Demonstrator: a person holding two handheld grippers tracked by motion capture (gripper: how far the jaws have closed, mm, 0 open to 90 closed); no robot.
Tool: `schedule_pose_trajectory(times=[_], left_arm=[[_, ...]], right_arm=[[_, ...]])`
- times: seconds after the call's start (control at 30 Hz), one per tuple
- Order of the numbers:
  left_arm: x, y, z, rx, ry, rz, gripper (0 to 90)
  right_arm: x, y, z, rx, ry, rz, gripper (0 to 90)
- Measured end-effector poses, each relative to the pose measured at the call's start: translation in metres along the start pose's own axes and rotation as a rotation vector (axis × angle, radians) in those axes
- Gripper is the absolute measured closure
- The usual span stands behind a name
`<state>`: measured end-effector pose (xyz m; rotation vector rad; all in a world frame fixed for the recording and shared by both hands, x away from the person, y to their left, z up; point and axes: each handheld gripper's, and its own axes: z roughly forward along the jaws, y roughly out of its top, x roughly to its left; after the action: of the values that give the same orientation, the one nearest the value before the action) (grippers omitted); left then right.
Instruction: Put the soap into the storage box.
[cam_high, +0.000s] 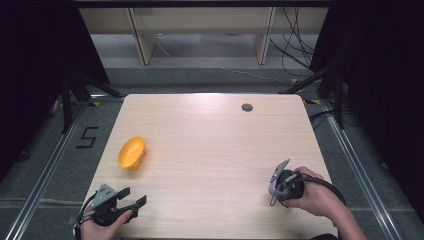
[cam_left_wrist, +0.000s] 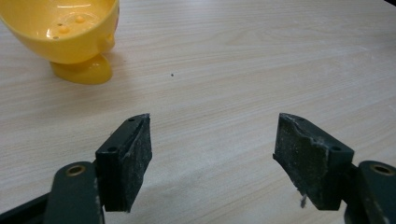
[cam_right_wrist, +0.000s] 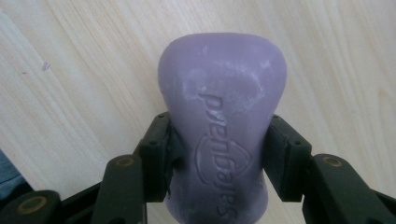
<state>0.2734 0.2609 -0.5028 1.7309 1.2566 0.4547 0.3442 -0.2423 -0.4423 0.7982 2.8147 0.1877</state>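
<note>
Purple soap bar (cam_right_wrist: 219, 135) is clamped by right gripper (cam_right_wrist: 219, 154) near right; yellow dish (cam_high: 132, 152) far left is unreached, left gripper (cam_left_wrist: 212, 158) gaping.

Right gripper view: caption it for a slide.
Right gripper shut on a purple soap bar, embossed lettering facing the camera, above the pale wooden table.

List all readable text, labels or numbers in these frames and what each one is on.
"Safeguard": embossed on the purple soap bar clamped in the right gripper; it reads upside down in the right gripper view.
"5": black mark on the grey floor, left of the table.
No text shows on the yellow dish or on the left gripper.
</note>
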Motion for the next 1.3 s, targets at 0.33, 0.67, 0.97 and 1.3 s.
schedule_pose_trajectory(times=[0.33, 0.67, 0.97, 1.3], left_arm=[[0.001, 0.000, 0.000, -0.003, -0.001, 0.002, 26.7], [0.001, 0.000, 0.000, -0.003, -0.003, 0.002, 26.7], [0.000, 0.000, 0.000, -0.001, 0.000, 0.000, 26.7], [0.000, 0.000, 0.000, 0.002, 0.003, 0.005, 26.7]], right_arm=[[0.013, 0.005, 0.001, -0.148, -0.172, -0.170, 50.2], [0.020, 0.011, 0.006, -0.217, -0.235, -0.214, 50.2], [0.025, 0.014, 0.004, -0.246, -0.274, -0.218, 50.2], [0.029, 0.023, 0.004, -0.292, -0.310, -0.281, 50.2]])
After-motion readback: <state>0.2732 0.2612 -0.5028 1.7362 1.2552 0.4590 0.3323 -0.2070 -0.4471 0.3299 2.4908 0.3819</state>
